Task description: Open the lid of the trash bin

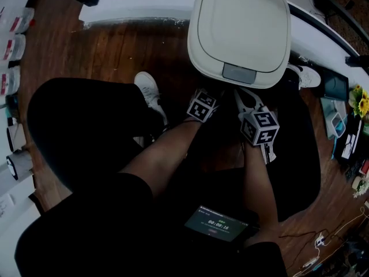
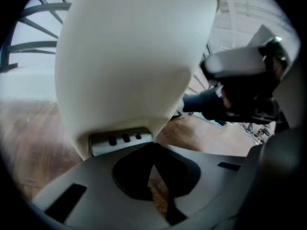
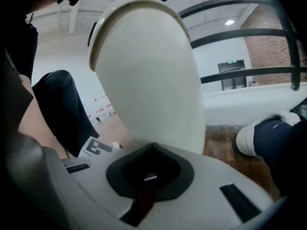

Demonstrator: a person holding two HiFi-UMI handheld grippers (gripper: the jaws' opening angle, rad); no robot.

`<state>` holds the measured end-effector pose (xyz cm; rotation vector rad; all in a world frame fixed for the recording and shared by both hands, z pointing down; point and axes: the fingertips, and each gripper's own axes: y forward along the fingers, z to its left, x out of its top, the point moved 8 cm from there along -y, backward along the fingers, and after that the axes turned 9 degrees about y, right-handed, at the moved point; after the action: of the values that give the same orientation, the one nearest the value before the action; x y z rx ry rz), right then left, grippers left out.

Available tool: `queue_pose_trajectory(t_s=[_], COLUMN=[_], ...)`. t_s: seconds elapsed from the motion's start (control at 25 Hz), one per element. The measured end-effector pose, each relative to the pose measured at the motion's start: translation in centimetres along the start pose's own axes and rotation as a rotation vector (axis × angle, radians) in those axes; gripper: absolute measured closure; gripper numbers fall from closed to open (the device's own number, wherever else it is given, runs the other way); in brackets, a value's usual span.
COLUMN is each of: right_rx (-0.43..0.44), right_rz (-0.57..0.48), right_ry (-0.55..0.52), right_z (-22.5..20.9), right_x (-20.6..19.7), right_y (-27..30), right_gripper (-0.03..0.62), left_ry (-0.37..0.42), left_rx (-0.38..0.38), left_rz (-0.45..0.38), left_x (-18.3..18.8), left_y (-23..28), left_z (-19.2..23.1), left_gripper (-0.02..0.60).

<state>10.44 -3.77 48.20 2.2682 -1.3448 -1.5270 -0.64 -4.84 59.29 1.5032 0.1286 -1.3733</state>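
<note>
In the head view, both forearms are stretched down, with the left gripper [image 1: 202,104] and right gripper [image 1: 259,126] held at the front of the trash bin [image 1: 239,30], whose lid [image 1: 242,22] is down. In the left gripper view, the jaws are pressed together, empty, just below the bin. In the right gripper view, the jaws are likewise closed on nothing.

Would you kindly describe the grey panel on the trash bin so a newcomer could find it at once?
A cream trash bin stands on the wooden floor, lid closed. At the lid's front edge, nearest the person, sits a small grey panel, the only grey patch there.
</note>
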Motion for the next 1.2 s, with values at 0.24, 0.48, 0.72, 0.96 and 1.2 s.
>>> queue_pose_trajectory(t_s=[0.24, 0.48, 0.72, 0.96, 1.2], right_rx=[0.021, 0.044, 0.100, 0.176, 0.229], right_rz=[-0.027, -0.099, -0.221, -0.322, -0.418], right_ry=[-0.013, -0.053, -0.129, -0.214, -0.257], right_z=[1.7, 3.3, 7.9, 13.3, 17.5], right_x=[0.3, 1.2, 3.8, 7.4, 8.4], right_y=[-1.5, -4.8, -9.6, -13.7, -17.0], right_gripper=[0.576, 0.576, 0.576, 0.577, 0.576], left_ry=[-0.057, 0.005, 0.069, 0.173, 0.311], left_rx=[0.006, -0.045, -0.086, -0.133, -0.172], left_rz=[-0.089, -0.188, -0.306, -0.454, -0.545], left_x=[2.7, 7.5, 11.8, 16.2, 18.5], left_y=[-6.1, -11.6, -17.7, -25.0, -30.5], left_z=[-1.0, -3.2, -6.4, -8.3, -9.4], left_gripper=[0.549, 0.549, 0.549, 0.549, 0.549])
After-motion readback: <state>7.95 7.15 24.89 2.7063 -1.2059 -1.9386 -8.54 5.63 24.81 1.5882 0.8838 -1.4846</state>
